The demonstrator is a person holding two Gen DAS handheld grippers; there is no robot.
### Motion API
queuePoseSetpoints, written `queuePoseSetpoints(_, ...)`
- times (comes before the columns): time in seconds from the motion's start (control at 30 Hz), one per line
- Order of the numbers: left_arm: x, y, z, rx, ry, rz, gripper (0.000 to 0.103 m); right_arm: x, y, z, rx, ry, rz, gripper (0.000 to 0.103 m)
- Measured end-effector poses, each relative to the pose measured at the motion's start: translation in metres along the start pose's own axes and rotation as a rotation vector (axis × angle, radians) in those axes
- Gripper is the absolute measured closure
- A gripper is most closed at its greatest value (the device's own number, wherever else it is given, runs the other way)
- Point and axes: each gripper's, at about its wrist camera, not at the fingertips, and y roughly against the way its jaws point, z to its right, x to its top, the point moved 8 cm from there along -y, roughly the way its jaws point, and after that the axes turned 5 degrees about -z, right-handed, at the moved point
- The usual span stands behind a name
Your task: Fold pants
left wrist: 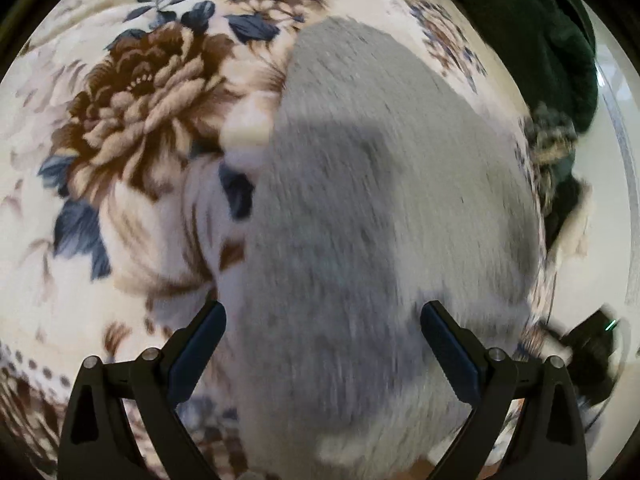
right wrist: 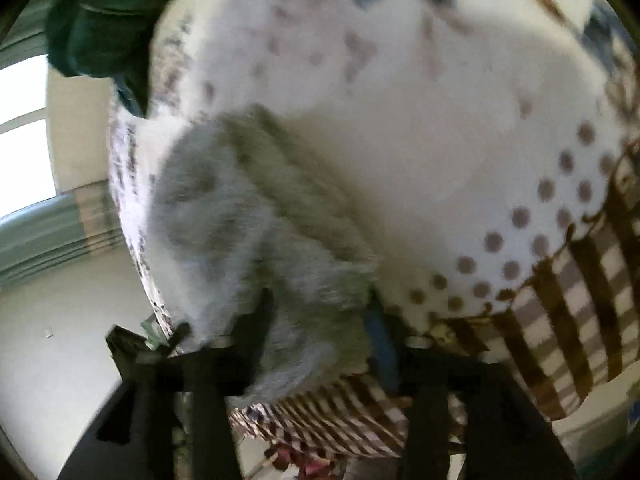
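Grey pants (left wrist: 380,180) lie stretched over a floral blanket (left wrist: 140,92) on a bed. My left gripper (left wrist: 323,310) hovers over their near end. It is open wide and its pads touch nothing. The right wrist view is blurred. There a bunched end of the grey pants (right wrist: 240,220) rests at the blanket's (right wrist: 440,140) edge and reaches in between the fingers of my right gripper (right wrist: 320,328). Those fingers stand apart, so the gripper is open, and I see no pad pressing on the cloth.
A dark green garment (left wrist: 532,40) lies at the far right of the bed, also seen in the right wrist view (right wrist: 104,12). The bed's edge drops to a pale floor (right wrist: 60,340). A bright window (right wrist: 20,140) is at the left. A black device with a green light (left wrist: 588,348) sits at the pants' right.
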Motion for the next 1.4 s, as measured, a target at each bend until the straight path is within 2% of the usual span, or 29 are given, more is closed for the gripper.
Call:
queuePoseSetpoints(0.13, -0.023, -0.003, 0.002, 0.035, -0.047, -0.01, 0.003, 0.004, 0.013, -0.062, -0.09, 0.24, 0.065, 0.041)
queuePoseSetpoints(0.2, -0.027, -0.009, 0.0, 0.041, -0.043, -0.02, 0.003, 0.003, -0.004, -0.107, -0.085, 0.394, 0.028, 0.041)
queuePoseSetpoints(0.23, -0.027, -0.011, -0.003, 0.038, -0.03, -0.024, 0.003, 0.001, -0.025, -0.13, -0.078, 0.488, -0.029, 0.041)
queuePoseSetpoints(0.3, -0.026, -0.014, -0.007, 0.023, -0.006, -0.025, 0.003, -0.001, -0.045, -0.142, -0.133, 0.568, -0.077, 0.041)
queuePoseSetpoints(0.37, -0.023, -0.015, -0.01, 0.028, -0.005, -0.02, 0.003, 0.021, -0.07, -0.141, -0.188, 0.553, -0.093, 0.041)
queuePoseSetpoints(0.43, -0.023, -0.015, -0.015, 0.008, -0.012, -0.014, 0.003, 0.049, -0.087, -0.136, -0.227, 0.503, -0.072, 0.053)
queuePoseSetpoints(0.47, -0.022, -0.016, -0.014, -0.007, -0.007, -0.012, 0.003, 0.065, -0.089, -0.13, -0.234, 0.458, -0.072, 0.062)
queuePoseSetpoints(0.57, -0.022, -0.014, -0.011, -0.006, -0.007, -0.007, 0.003, 0.074, -0.086, -0.121, -0.185, 0.365, -0.09, 0.064)
queuePoseSetpoints(0.63, -0.02, -0.006, -0.01, -0.018, -0.01, 0.018, 0.003, 0.061, -0.071, -0.126, -0.165, 0.386, -0.094, 0.058)
queuePoseSetpoints(0.67, -0.017, -0.001, -0.009, -0.032, -0.003, 0.036, 0.003, 0.054, -0.058, -0.118, -0.153, 0.382, -0.084, 0.045)
queuePoseSetpoints(0.7, -0.014, 0.004, -0.009, -0.055, 0.006, 0.057, 0.003, 0.05, -0.044, -0.11, -0.142, 0.364, -0.065, 0.026)
queuePoseSetpoints(0.73, -0.012, 0.008, -0.01, -0.077, 0.016, 0.074, 0.003, 0.042, -0.029, -0.098, -0.142, 0.333, -0.039, 0.018)
queuePoseSetpoints(0.77, -0.009, 0.01, -0.011, -0.092, 0.026, 0.085, 0.003, 0.033, -0.009, -0.077, -0.161, 0.283, -0.012, 0.013)
queuePoseSetpoints(0.87, 0.007, 0.002, -0.014, -0.124, 0.059, 0.089, 0.003, 0.017, 0.01, -0.021, -0.184, 0.137, -0.011, 0.013)
queuePoseSetpoints(1.0, 0.026, -0.023, -0.012, -0.241, 0.115, 0.055, 0.003, -0.005, -0.014, 0.029, -0.039, -0.008, -0.129, 0.013)
queuePoseSetpoints(1.03, 0.03, -0.029, -0.012, -0.266, 0.127, 0.047, 0.003, -0.007, -0.027, 0.035, 0.032, -0.038, -0.153, 0.013)
queuePoseSetpoints(1.07, 0.033, -0.034, -0.009, -0.281, 0.132, 0.037, 0.003, -0.009, -0.044, 0.038, 0.138, -0.079, -0.18, 0.013)
queuePoseSetpoints(1.13, 0.033, -0.042, -0.012, -0.303, 0.145, 0.019, 0.003, -0.009, -0.06, 0.039, 0.253, -0.129, -0.195, 0.013)
queuePoseSetpoints(1.2, 0.034, -0.045, -0.014, -0.335, 0.16, 0.013, 0.003, -0.006, -0.074, 0.028, 0.354, -0.137, -0.188, 0.008)
queuePoseSetpoints(1.3, 0.032, -0.042, -0.021, -0.387, 0.191, 0.014, 0.003, -0.006, -0.088, 0.005, 0.39, -0.063, -0.173, 0.008)
queuePoseSetpoints(1.37, 0.03, -0.037, -0.028, -0.417, 0.208, 0.02, 0.007, -0.007, -0.095, -0.008, 0.365, -0.009, -0.156, 0.011)
queuePoseSetpoints(1.4, 0.031, -0.03, -0.027, -0.441, 0.202, 0.043, 0.012, -0.008, -0.096, -0.013, 0.358, 0.01, -0.146, 0.026)
